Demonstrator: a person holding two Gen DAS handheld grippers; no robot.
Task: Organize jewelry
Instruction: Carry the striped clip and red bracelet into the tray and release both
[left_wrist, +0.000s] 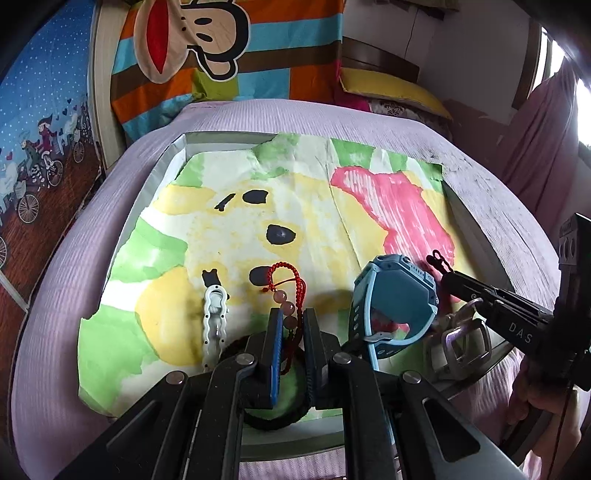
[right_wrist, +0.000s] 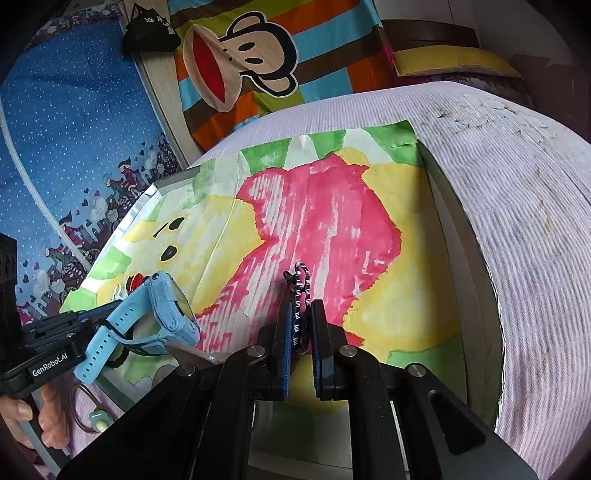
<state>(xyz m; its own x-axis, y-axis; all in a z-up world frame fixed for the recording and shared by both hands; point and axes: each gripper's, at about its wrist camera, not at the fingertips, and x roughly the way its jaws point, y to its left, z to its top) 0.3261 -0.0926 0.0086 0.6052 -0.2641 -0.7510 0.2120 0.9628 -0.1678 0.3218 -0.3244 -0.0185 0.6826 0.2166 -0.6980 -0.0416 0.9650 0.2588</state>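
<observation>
**Left wrist view: jewelry being laid out on the painted sheet**

We list, largest first: painted sheet (left_wrist: 229, 229) in a grey tray (left_wrist: 147, 184) on the bed; blue watch (left_wrist: 395, 295); white hair clip (left_wrist: 214, 314). Left gripper (left_wrist: 293, 332) jaws are clamped on the red beaded bracelet (left_wrist: 286, 291); right gripper (right_wrist: 300, 325) jaws pinch a striped cord (right_wrist: 300, 291). We judge placement underway; next, lower and release clear of neighbours.

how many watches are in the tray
1 for sure: the blue watch stands on its side at the tray's right, beside the right gripper. A silver metal piece in front of it may be another; cannot tell.
</observation>
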